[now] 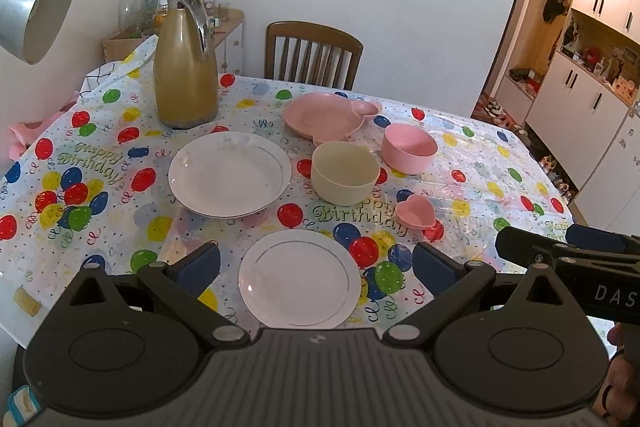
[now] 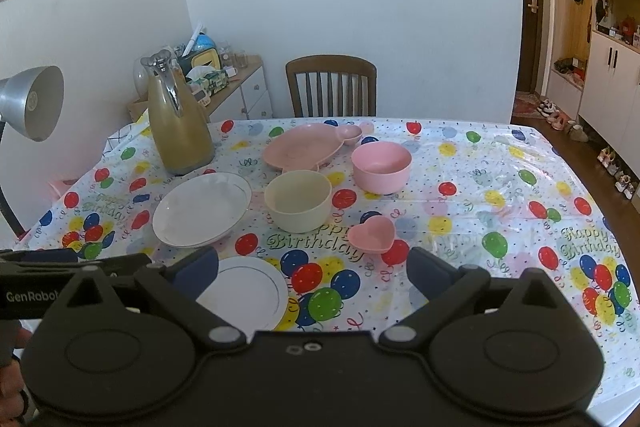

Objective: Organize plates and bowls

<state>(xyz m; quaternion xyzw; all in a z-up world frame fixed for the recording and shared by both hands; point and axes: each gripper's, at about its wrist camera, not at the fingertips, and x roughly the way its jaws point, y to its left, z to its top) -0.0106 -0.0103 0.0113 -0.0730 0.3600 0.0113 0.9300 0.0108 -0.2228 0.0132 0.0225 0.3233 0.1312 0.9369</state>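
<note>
Hovering wide apart and empty, left gripper (image 1: 316,267) and right gripper (image 2: 314,269) risk chipping the plate (image 1: 299,279): its thin rim lies flat on the slick worktop (image 1: 480,163).

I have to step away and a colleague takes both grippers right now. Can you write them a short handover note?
Left gripper and right gripper: both open, empty, above the table's near edge.
Small white plate lies nearest; the larger white plate is behind it, left.
Cream bowl, pink bowl and heart dish stand apart; the pink shaped plate is farthest.
Done: nothing stacked.
Left: stack plates, nest bowls.
</note>
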